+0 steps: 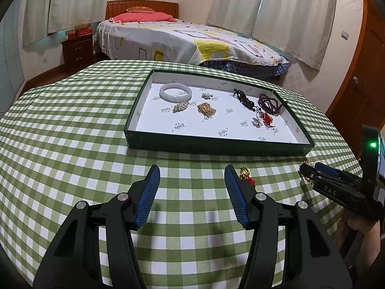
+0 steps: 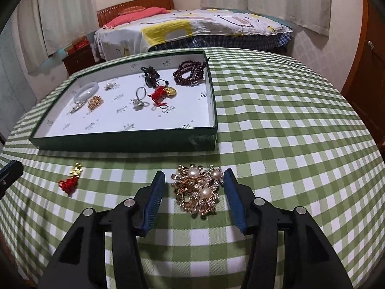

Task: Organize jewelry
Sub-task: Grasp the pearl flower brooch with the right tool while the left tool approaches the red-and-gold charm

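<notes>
Left wrist view: the left gripper (image 1: 192, 192) hangs over the checked tablecloth (image 1: 72, 144) with its jaws apart and nothing between them. Just past its right finger lies a small gold and red charm (image 1: 246, 175), partly hidden behind that finger, so I cannot see its full shape. Further back stands the green tray (image 1: 216, 144), which holds a white bangle (image 1: 175, 92), a gold chain (image 1: 206, 109), a dark bead bracelet (image 1: 269, 103) and some smaller pieces. It seems that the sorted jewelry goes there, while the loose pieces wait in front. At the right edge the right gripper (image 1: 306, 172) comes in from the side; from here its tips are too dark to read, and the hand (image 1: 356, 231) holding it is cut off by the frame.

Right wrist view: the right gripper (image 2: 194, 187) points down at a gold and pearl brooch pile (image 2: 197, 190) on the cloth. Its jaws stand apart on both sides of the pile; the right pad is very near a pearl, but I see no pressing. This placing looks like preparation to close on the pile. The charm (image 2: 71, 179) lies apart to the left, near the tray's (image 2: 120, 139) front wall. The tip of the left gripper (image 2: 9, 173) shows only as a dark corner at the left edge.
</notes>
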Demonstrator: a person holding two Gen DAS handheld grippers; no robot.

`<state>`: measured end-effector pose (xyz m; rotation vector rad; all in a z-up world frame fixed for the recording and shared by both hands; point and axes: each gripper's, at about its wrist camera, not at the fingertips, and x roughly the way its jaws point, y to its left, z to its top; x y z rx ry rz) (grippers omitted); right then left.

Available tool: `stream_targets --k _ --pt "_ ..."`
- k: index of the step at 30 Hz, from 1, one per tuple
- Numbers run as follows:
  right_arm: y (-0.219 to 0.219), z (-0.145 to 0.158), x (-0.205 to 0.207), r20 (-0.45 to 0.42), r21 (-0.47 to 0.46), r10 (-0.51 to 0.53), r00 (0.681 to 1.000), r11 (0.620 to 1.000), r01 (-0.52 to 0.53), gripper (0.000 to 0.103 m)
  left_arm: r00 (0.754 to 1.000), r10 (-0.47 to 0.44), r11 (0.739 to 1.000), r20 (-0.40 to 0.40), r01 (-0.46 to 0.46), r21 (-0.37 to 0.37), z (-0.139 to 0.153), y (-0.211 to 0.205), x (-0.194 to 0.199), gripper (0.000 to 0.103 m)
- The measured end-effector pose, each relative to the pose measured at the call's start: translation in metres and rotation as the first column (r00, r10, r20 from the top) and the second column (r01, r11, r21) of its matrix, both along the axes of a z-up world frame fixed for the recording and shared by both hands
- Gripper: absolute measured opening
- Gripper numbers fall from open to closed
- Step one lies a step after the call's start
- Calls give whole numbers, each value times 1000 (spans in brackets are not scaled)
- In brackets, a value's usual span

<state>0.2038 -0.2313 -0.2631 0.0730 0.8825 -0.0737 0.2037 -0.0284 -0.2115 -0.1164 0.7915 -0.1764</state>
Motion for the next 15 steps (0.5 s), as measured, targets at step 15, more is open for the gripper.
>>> stream_targets --k 15 --pt "-5 -1 -8 -2 11 6 1000 1000 -6 45 1000 -8 1000 -11 7 -13 -2 -4 -2 54"
